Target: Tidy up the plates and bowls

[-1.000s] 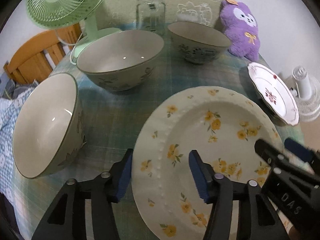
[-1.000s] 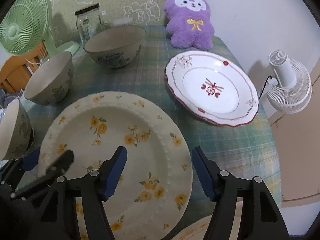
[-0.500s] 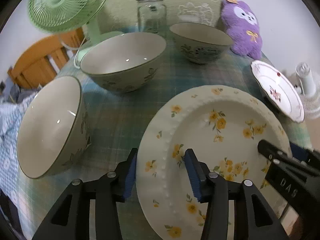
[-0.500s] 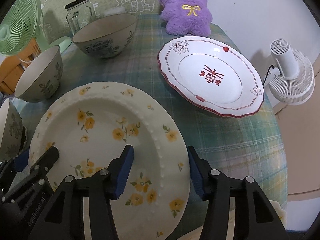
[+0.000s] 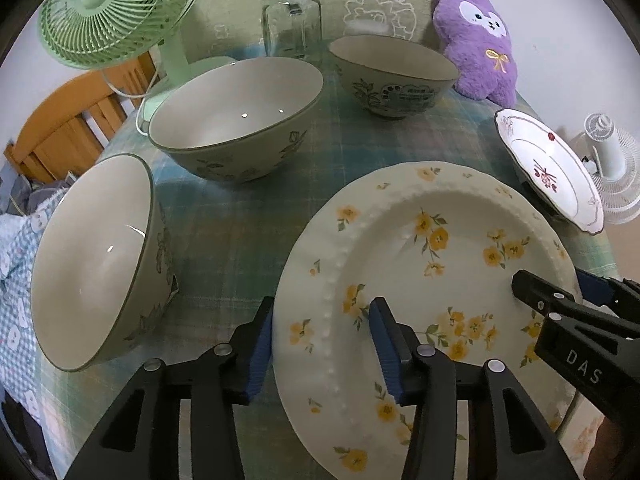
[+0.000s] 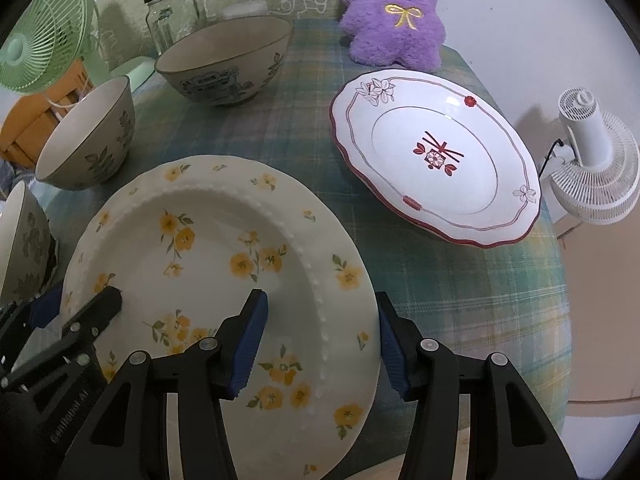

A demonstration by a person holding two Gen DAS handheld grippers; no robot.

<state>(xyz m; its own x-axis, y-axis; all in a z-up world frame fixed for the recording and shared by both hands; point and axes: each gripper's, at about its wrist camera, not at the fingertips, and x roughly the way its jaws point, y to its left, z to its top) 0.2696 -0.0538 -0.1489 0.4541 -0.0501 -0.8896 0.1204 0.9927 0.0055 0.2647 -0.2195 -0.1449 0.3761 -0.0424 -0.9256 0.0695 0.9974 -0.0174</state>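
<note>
A cream plate with yellow flowers (image 5: 440, 260) (image 6: 208, 260) lies at the front of the checked tablecloth. My left gripper (image 5: 322, 312) straddles its left rim, one pad outside the edge and one over the well, and its jaws are closing. My right gripper (image 6: 322, 304) straddles the right rim the same way, with a gap still showing at the inner pad. Three green-grey bowls stand left and behind: near (image 5: 92, 264), middle (image 5: 236, 120), far (image 5: 392, 76). A white plate with red trim (image 6: 436, 156) sits at the right.
At the back stand a green fan (image 5: 116, 8), a glass jar (image 5: 290, 20) and a purple plush toy (image 6: 392, 12). A white fan (image 6: 592, 160) is beyond the table's right edge. A wooden chair (image 5: 68, 128) stands at the left.
Both grippers' jaws have narrowed around the flowered plate's rims, the right one more. Both cameras have edged slightly closer. The plate and bowls have not shifted.
</note>
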